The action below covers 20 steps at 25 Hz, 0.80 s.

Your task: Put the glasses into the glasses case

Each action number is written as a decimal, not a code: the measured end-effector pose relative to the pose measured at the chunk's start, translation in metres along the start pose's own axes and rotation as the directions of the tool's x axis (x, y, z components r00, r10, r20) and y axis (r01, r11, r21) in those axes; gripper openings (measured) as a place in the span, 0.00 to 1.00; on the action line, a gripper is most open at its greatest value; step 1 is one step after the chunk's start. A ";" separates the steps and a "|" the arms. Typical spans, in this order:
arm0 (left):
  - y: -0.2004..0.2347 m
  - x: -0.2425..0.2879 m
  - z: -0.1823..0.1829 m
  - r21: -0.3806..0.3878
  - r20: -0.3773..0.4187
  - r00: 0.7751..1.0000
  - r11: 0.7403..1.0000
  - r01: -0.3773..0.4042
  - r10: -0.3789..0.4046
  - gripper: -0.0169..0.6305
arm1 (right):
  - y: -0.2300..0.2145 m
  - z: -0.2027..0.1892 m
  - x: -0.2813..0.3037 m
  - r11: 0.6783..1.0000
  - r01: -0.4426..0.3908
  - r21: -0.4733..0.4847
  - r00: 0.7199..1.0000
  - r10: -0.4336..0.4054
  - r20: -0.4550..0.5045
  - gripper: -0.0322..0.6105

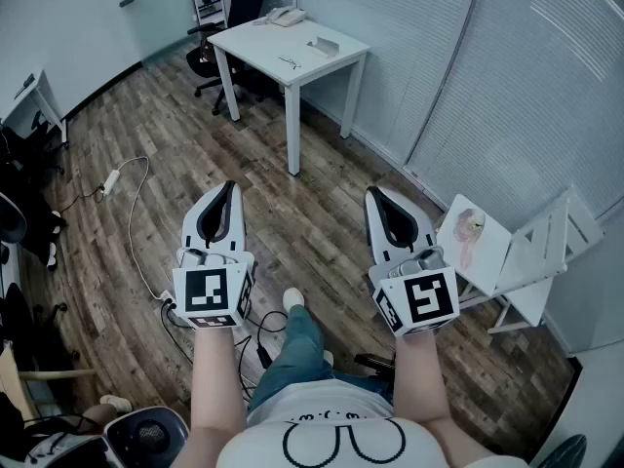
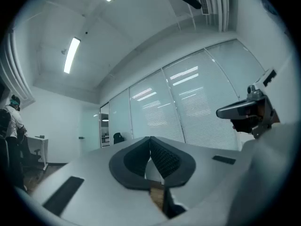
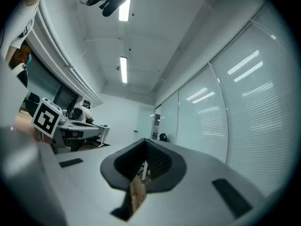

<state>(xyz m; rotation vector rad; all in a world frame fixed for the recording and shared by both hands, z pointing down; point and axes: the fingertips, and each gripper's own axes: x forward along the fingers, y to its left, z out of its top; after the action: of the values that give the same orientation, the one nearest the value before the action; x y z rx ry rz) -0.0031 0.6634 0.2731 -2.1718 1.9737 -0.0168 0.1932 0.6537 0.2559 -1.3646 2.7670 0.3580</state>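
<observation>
So the person is standing well back from the white tabletop (image 1: 255, 39) at the far side of the room, holding both grippers out front over the wood floor (image 1: 292, 213). The left gripper (image 1: 222, 203) and right gripper (image 1: 388, 213) are both keeping their jaws pressed together with nothing between them. My guess is they're just being carried at the ready, since nothing is within reach.

The little dark thing on the tabletop is probably the glasses (image 1: 290, 61), lying apart from a pale boxy item further right that could be the glasses case (image 1: 323, 46). It's too small to tell whether that's open or holding anything. A phone (image 1: 285, 15) is sitting at the far edge.
</observation>
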 end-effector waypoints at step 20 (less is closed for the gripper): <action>0.078 0.191 -0.052 -0.071 -0.018 1.000 0.997 0.001 -0.002 0.05 | -0.059 -0.050 0.195 0.999 -0.041 0.008 0.997 0.041 -0.058 0.07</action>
<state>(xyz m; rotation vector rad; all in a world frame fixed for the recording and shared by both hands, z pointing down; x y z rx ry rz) -0.0677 0.4606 0.2866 -2.2240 2.0121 0.0340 0.1237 0.4562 0.2678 -1.3393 2.8437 0.3153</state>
